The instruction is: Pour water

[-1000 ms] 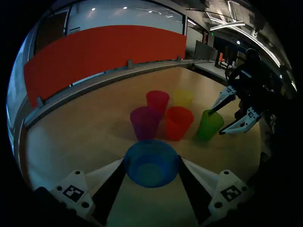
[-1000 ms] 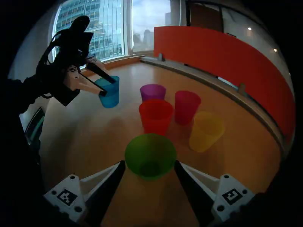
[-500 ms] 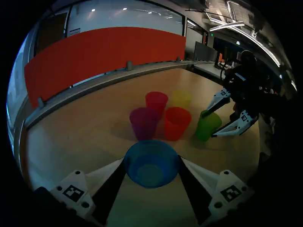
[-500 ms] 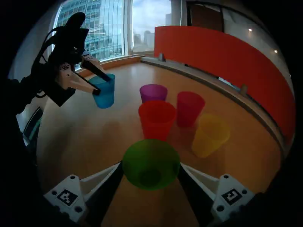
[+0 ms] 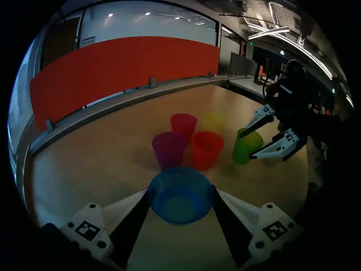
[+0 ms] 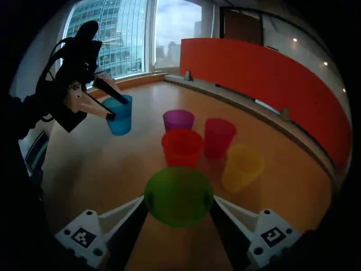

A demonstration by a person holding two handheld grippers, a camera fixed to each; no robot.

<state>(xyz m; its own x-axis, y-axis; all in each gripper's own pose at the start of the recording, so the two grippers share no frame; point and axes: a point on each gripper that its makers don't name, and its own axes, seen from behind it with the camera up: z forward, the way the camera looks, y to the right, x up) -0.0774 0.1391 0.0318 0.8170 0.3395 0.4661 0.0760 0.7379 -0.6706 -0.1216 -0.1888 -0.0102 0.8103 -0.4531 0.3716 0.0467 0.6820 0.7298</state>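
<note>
The left gripper has its two fingers closed part-way around a blue cup, one finger pressed on each side of it below the rim, and its own view looks down into the cup's open mouth. The right gripper grips a green cup in the same way, a finger pressed on each side. Seen from the left gripper view, the green cup is at the right of the table, leaning a little towards the other cups; whether its base touches the wood cannot be told. Seen from the right gripper view, the blue cup is at the far left, well apart from the group. Four more cups stand upright close together in the middle of the table: a purple cup and a red cup in the near row, a pink cup and a yellow cup just behind them. Whether any cup holds water cannot be told. An orange partition runs along the far edge of the table, and the right gripper view shows tall windows beyond its end.
</note>
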